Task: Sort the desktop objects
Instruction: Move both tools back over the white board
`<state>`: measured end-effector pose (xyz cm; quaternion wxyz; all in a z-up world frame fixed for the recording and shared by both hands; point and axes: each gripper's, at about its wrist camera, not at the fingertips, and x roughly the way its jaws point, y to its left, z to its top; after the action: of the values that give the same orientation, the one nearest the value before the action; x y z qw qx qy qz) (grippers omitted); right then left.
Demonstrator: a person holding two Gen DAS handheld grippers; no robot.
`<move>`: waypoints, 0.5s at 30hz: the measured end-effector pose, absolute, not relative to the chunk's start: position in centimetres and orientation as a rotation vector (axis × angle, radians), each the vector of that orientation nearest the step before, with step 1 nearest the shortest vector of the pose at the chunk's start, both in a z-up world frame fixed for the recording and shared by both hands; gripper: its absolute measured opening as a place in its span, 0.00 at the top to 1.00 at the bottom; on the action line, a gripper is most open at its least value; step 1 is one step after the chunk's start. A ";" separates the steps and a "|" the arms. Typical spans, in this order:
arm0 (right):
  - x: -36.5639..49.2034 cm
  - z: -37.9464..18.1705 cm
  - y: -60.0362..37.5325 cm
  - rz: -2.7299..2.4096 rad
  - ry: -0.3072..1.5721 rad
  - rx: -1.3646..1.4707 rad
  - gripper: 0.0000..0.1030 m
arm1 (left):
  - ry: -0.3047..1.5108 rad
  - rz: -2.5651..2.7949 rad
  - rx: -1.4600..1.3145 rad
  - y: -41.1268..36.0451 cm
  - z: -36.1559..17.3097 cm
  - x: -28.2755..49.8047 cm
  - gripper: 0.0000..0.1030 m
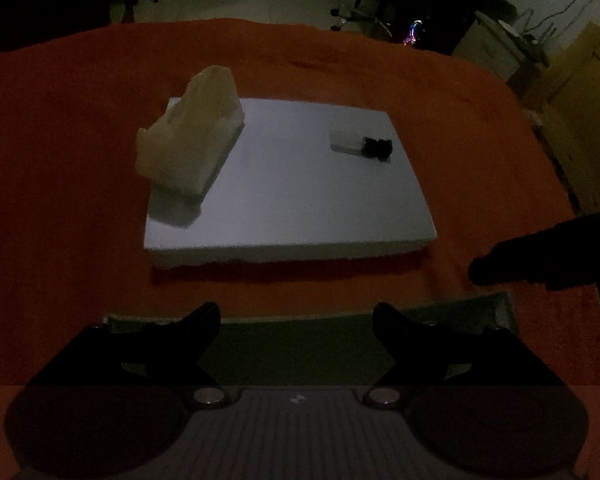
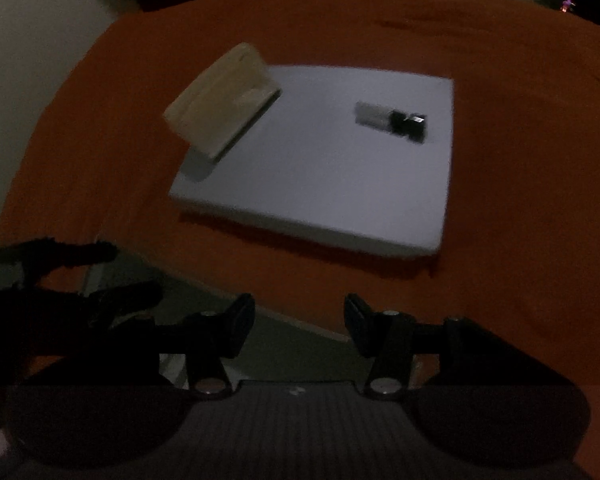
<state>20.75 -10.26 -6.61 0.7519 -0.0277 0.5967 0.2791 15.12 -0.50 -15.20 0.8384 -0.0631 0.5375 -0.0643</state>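
Observation:
A flat white box (image 1: 300, 192) lies on the orange tablecloth; it also shows in the right wrist view (image 2: 324, 176). On its left part sits a cream tissue pack (image 1: 192, 136), also in the right wrist view (image 2: 220, 108). On its right part lies a small white and black object (image 1: 360, 145), also in the right wrist view (image 2: 392, 119). My left gripper (image 1: 296, 316) is open and empty, near the table's front edge. My right gripper (image 2: 300, 316) is open and empty, also short of the box.
The orange tablecloth (image 1: 60, 160) covers the table. The right gripper's dark finger (image 1: 540, 260) enters the left wrist view at right. The left gripper's fingers (image 2: 80, 272) show at left in the right wrist view. Cartons (image 1: 580, 120) stand off the table at right.

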 end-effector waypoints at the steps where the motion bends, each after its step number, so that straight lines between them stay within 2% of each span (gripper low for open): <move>1: 21.3 -6.6 -10.4 0.603 1.303 -0.048 0.48 | 1.135 -0.133 -0.135 -0.4 -15.2 15.5 0.20; 6: 24.2 -6.8 -10.6 0.574 1.280 -0.037 0.39 | 1.146 -0.114 -0.161 0.4 -15.8 17.1 0.18; 12: 28.6 -7.2 -10.6 0.560 1.151 -0.033 0.39 | 1.166 -0.095 -0.207 0.3 -16.7 18.4 0.17; 15: 31.5 -8.3 -10.4 0.498 1.157 -0.045 0.39 | 1.160 -0.104 -0.235 0.0 -16.8 18.7 0.13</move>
<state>31.48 -10.42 -8.32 0.8079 -0.0211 0.5410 0.2328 18.66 -0.02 -16.80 0.8287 -0.1107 0.5464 -0.0488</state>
